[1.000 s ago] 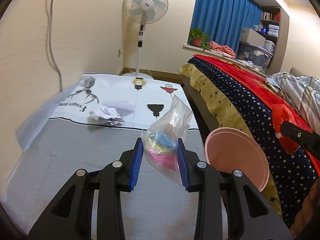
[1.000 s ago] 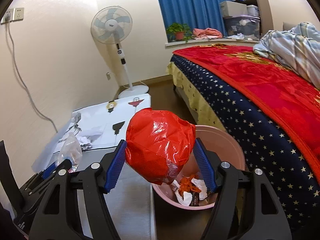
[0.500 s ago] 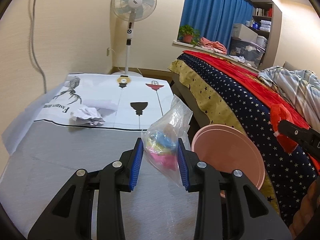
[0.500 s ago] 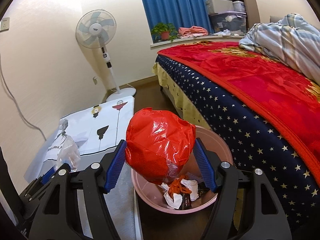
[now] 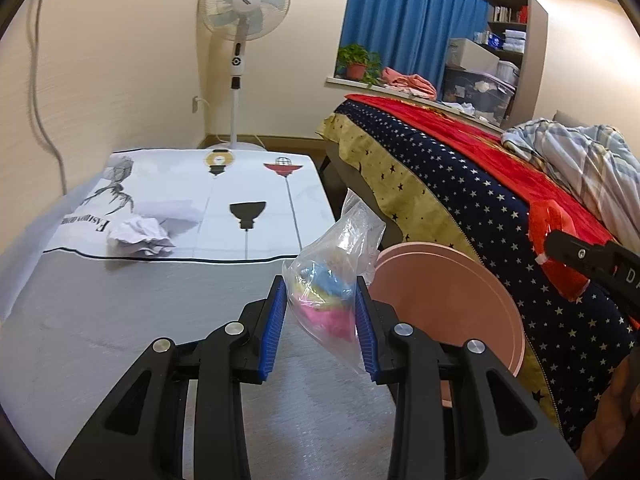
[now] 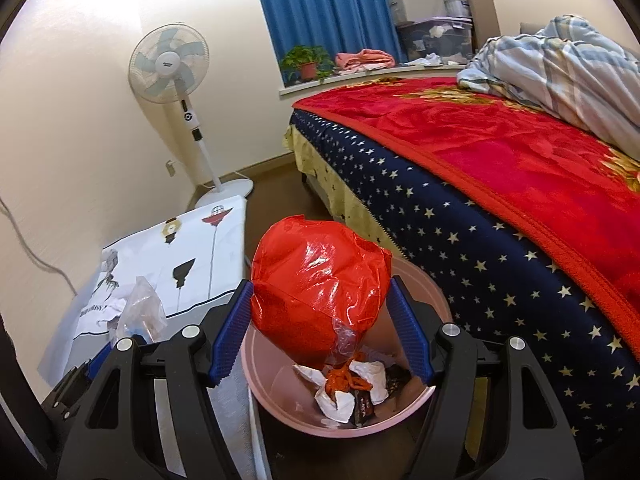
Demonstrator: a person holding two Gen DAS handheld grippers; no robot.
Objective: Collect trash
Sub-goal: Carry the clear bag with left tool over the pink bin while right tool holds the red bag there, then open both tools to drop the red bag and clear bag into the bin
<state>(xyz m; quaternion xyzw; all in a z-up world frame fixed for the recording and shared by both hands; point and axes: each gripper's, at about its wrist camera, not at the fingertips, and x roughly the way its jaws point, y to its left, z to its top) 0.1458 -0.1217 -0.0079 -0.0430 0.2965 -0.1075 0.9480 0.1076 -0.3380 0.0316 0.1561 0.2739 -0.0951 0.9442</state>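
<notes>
Right wrist view, gripper (image 6: 320, 336) clamping glossy crinkled red bag (image 6: 320, 288), round pink bin (image 6: 404, 420)

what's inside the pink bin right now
In the pink bin: crumpled white paper, orange scraps and a dark wrapper. The red bag, held above, hides the bin's far side.

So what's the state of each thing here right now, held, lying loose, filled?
Left tool: shut on the clear bag.
Clear bag: held, colourful bits inside.
Right tool: shut on the red bag.
Red bag: held over the bin, puffed up.
Pink bin: open, partly filled with trash.
Crumpled paper: lying loose on the table, not collected.
Fan: blades sharp, looks off.
</notes>
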